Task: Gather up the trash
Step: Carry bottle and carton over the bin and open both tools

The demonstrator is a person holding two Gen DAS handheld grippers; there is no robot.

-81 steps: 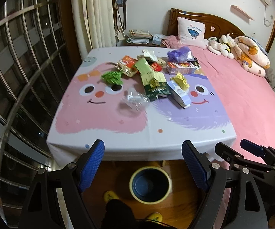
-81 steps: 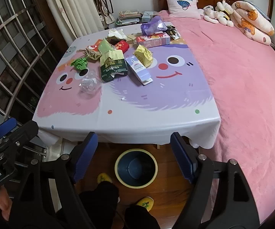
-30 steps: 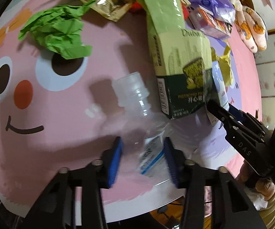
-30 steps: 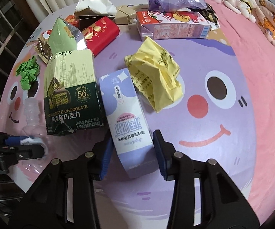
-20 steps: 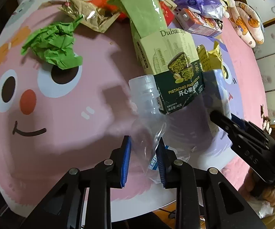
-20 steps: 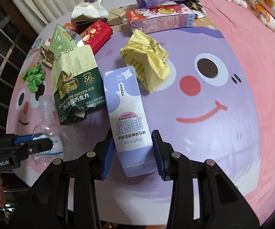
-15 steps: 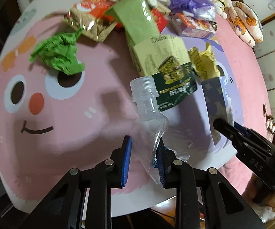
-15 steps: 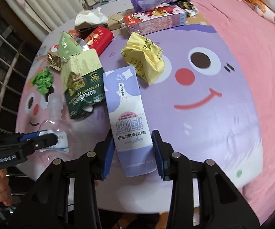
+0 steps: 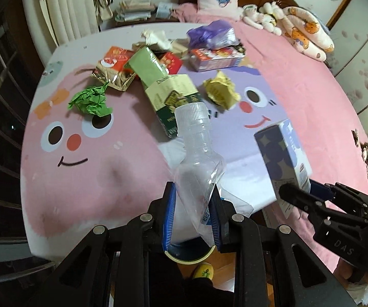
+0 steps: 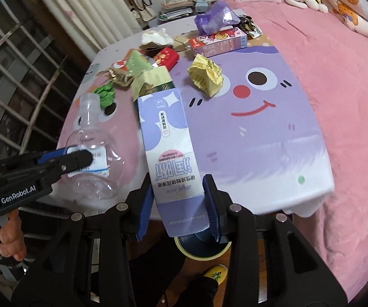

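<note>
Past table edge (image 9: pixel 102 232): bottle (image 9: pixel 196 163); carton (image 10: pixel 173 151)

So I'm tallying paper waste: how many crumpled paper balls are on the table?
2. A green ball lies on the pink face, above its eye. A yellow ball lies on the purple face, by the green-and-cream carton. More may hide in the far pile.

I see soft, even indoor light on both views, bright over the table (image 9: pixel 56 184) ahead of each tool. Past it the window grille (image 10: pixel 18 58) goes dark. Fisheye bends and blackens the corners. Motion blur smears the carton (image 10: pixel 173 158) and tablecloth edge nearest me.
</note>
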